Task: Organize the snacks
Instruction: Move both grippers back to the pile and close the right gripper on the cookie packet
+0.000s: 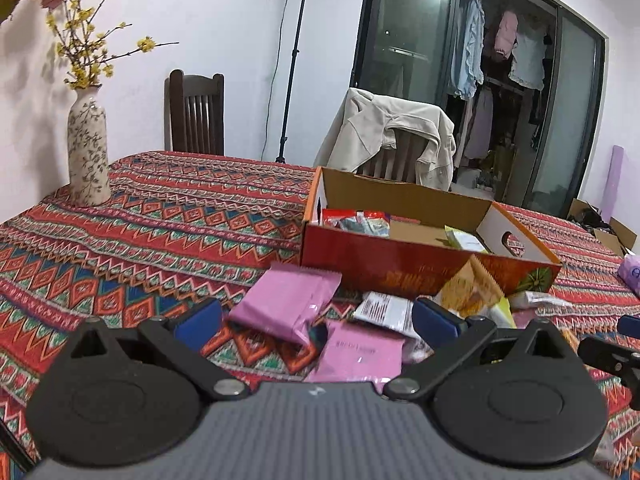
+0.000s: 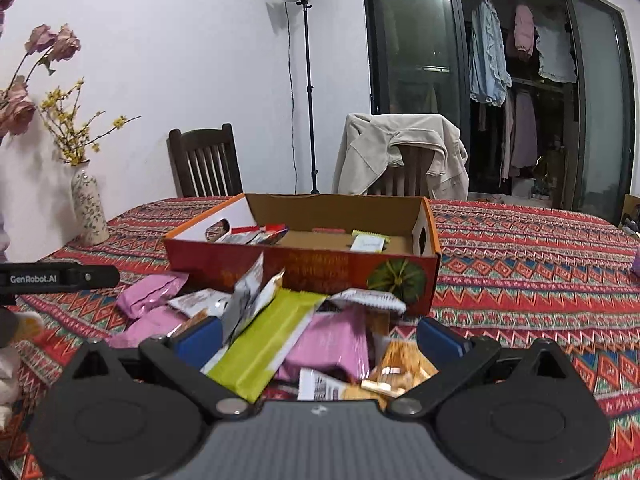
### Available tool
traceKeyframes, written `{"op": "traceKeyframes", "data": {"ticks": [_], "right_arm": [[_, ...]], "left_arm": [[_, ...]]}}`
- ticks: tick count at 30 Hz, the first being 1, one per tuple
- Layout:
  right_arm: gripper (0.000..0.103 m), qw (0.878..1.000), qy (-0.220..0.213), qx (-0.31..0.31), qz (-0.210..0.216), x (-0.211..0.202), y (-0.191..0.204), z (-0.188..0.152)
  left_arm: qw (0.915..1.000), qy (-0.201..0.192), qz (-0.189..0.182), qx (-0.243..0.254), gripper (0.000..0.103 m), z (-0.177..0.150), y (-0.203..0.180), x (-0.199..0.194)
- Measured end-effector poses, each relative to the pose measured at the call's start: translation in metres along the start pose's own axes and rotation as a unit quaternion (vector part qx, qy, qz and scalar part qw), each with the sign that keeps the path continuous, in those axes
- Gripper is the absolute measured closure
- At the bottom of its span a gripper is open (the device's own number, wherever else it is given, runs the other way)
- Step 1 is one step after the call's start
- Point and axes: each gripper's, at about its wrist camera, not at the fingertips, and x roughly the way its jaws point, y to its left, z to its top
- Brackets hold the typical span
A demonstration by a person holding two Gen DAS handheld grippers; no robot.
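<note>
Red-and-orange cardboard forms the open box [image 2: 300, 276] that stands on the patterned surface [image 2: 520, 256], already holding a few packets near its two ends. Loose snacks lie heaped just in front of its near wall: a green bar wrapper [image 2: 264, 344], pink packets [image 1: 284, 304] and an orange biscuit pack [image 2: 404, 364], several overlapping. The right hand-held gripper [image 2: 318, 338] hovers low over the heap with its blue pads spread, the green wrapper lying between them but not pinched. The left hand-held gripper [image 1: 316, 322] is likewise spread and empty, facing the pink packets. The step in hand appears to be selecting the next snack. Closing on one packet alone would call for a lower, centred approach, since neighbouring wrappers overlap and may lift together.
</note>
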Motion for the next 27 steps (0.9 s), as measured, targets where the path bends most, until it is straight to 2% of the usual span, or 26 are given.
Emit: {"op": "traceKeyframes", "data": {"ticks": [13,21,25,27], "right_arm": [[0.000,0.999,0.031,0.007,-0.006,-0.016,0.001,-0.039],[0.000,0.998,0.054,0.035,-0.025,0.005,-0.010,-0.033],[0.003,0.995,0.078,0.061,-0.029,0.024,-0.018,-0.027],[0.012,0.993,0.090,0.060,-0.038,0.033,-0.018,-0.027]], "left_arm": [[0.9998,0.007,-0.008,0.015,0.000,-0.033,0.012,-0.026],[0.9999,0.013,-0.008,0.006,0.000,-0.035,0.015,-0.023],[0.9998,0.017,-0.006,0.001,0.000,-0.035,0.018,-0.020],[0.9998,0.018,-0.005,-0.003,0.000,-0.036,0.021,-0.019]]}}
